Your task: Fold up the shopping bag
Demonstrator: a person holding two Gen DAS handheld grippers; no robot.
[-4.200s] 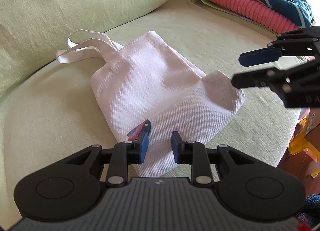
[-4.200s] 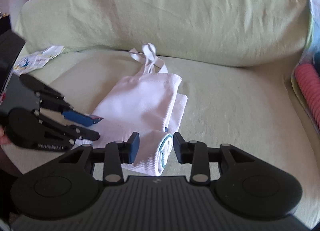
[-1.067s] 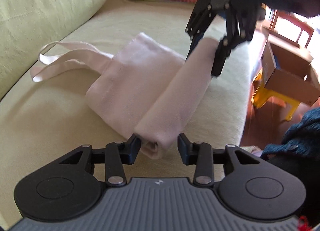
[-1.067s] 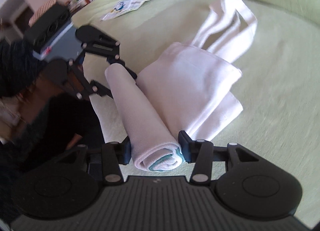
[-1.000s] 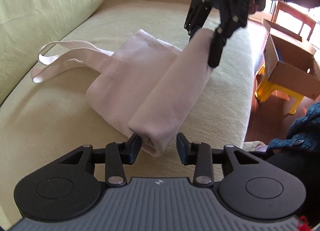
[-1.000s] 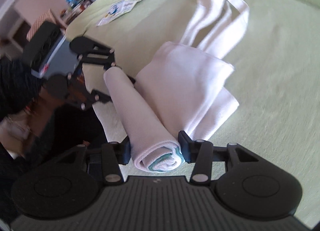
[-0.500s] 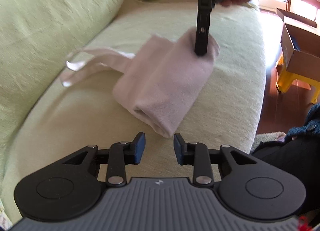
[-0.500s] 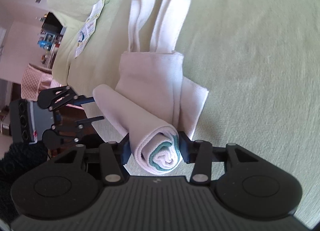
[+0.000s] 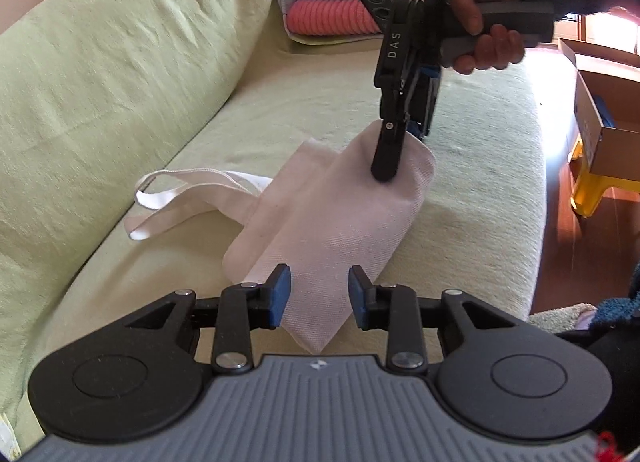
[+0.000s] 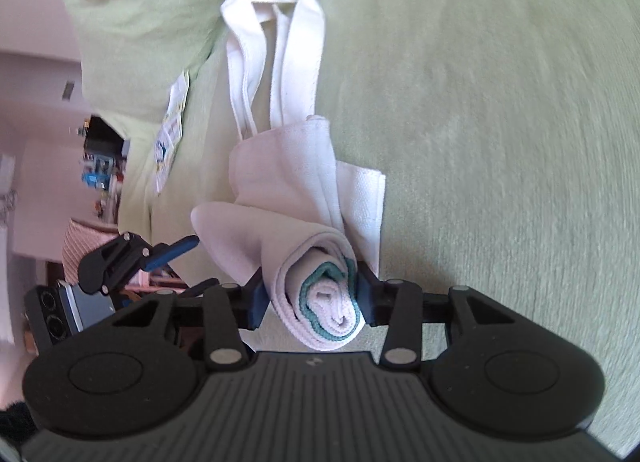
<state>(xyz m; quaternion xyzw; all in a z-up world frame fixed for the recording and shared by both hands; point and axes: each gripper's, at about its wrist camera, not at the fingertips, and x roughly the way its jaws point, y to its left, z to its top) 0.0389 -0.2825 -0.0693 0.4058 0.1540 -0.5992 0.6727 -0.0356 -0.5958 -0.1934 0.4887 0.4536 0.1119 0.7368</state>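
Shopping bag [image 9: 332, 217], rolled near the sofa seat's [image 9: 480, 133] front edge, could spring open, since only the right gripper [image 10: 316, 298] pinches one end while the left gripper [image 9: 316, 296] stands spread, gripping nothing.

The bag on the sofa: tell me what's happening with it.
A person with a gripper in each hand is folding a white bag on a green sofa. The bag is already folded into a narrow bundle, its handles trailing toward the backrest. The right gripper is clamped on one rolled end, where a teal edge shows. The left gripper is over the other end with its fingers apart and not pressing on the cloth; its jaws have just been closing slightly.
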